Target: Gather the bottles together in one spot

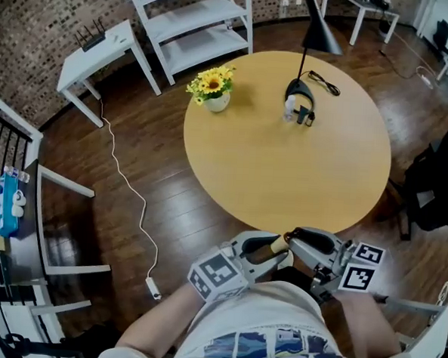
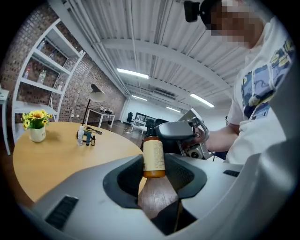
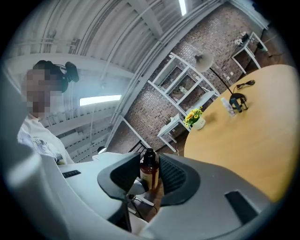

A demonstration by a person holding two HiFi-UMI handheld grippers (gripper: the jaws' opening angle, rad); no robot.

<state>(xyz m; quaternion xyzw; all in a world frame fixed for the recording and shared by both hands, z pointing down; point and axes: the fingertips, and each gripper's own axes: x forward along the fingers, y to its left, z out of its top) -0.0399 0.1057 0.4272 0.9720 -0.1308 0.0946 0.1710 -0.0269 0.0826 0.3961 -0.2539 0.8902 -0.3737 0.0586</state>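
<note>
Amber bottle with a cream label (image 1: 276,245) is off the round wooden table's (image 1: 285,171) near edge. The left gripper (image 1: 260,250) pinches its base and the right gripper (image 1: 302,240) its capped end. Small bottles (image 1: 290,108) stand toward the far edge.

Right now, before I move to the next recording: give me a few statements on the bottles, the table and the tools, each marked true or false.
1. One amber bottle sits between the jaws of both the left tool and the right tool. True.
2. The amber bottle stands on the round table. False: it is held off the table's near edge, in front of the person.
3. Small bottles stand by the base of the black lamp. True.
4. The sunflower pot sits on the white shelf. False: it is on the round table.
5. The lamp lies tipped over. False: it stands upright.
</note>
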